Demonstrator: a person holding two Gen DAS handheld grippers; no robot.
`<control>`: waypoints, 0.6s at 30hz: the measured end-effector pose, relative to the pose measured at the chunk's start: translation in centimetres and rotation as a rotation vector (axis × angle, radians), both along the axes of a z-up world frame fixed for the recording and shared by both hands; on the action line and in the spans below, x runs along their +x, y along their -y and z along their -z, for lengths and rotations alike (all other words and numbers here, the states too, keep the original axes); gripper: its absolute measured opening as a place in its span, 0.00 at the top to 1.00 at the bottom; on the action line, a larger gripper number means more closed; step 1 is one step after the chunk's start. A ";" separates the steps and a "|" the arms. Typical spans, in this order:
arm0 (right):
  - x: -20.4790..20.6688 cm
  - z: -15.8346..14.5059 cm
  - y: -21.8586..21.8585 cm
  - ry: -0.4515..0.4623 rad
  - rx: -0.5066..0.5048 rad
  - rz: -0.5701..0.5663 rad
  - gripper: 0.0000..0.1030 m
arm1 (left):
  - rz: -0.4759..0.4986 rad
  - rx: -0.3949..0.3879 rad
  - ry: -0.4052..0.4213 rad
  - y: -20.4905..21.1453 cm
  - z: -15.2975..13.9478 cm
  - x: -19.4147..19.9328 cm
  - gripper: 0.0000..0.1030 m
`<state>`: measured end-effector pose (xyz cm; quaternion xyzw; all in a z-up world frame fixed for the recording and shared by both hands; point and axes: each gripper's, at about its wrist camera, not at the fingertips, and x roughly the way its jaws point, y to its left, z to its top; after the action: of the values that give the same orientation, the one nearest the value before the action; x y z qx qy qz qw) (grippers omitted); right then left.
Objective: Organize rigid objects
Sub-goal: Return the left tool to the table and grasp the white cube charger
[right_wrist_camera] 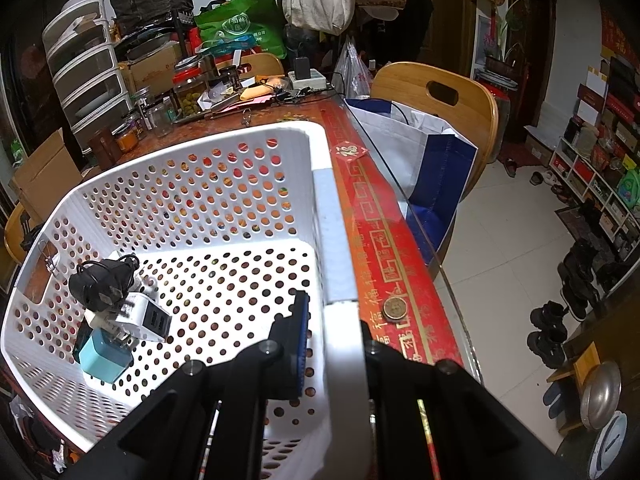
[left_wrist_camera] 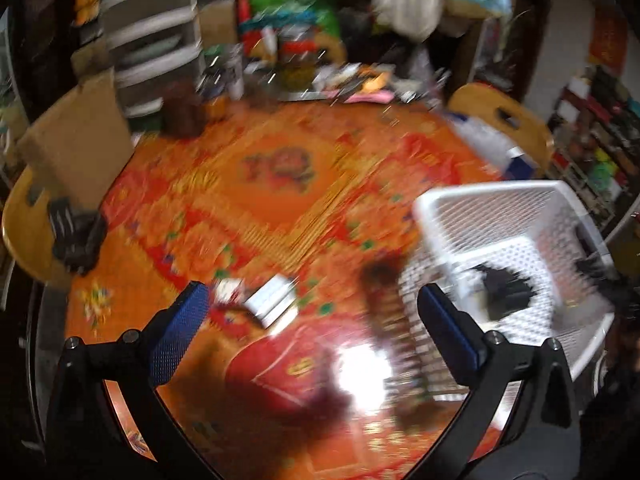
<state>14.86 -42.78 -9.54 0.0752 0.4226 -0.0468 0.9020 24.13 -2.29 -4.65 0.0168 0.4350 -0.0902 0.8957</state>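
a cluttered home: dining table (right_wrist_camera: 404,248), wooden chair (right_wrist_camera: 436,92), shoes (right_wrist_camera: 548,332).

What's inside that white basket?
In the white basket: a black plug, a white charger and a pale blue charger, heaped together. Anything beneath them is hidden.

The left wrist view is motion-blurred: small white items (left_wrist_camera: 269,300) near the left tongs (left_wrist_camera: 312,320) cannot be identified; the basket (left_wrist_camera: 500,216) is cut off right.

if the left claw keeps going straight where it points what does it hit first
Probably the small white box lying on the table between the open left claw tips; blur leaves depth uncertain.
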 end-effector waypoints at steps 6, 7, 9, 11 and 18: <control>0.0 -0.1 0.0 -0.001 -0.002 -0.002 0.90 | -0.039 0.004 -0.061 0.0 5.6 1.3 0.00; 0.0 -0.1 0.0 -0.001 -0.002 -0.003 0.90 | -0.049 0.017 -0.061 0.0 6.2 1.6 0.00; 0.0 0.0 0.1 0.000 0.000 -0.004 0.90 | -0.074 0.031 -0.074 -0.2 7.5 2.2 0.00; 0.0 0.0 0.1 0.002 0.002 -0.004 0.90 | -0.085 0.027 -0.084 -0.1 8.4 2.9 0.00; -0.1 0.0 0.1 0.003 0.003 -0.005 0.90 | -0.139 0.079 -0.127 0.3 11.9 6.0 0.21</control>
<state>14.76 -42.92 -9.55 0.0753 0.4213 -0.0436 0.9027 30.12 -2.56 -16.51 0.0161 0.4943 -0.0117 0.8690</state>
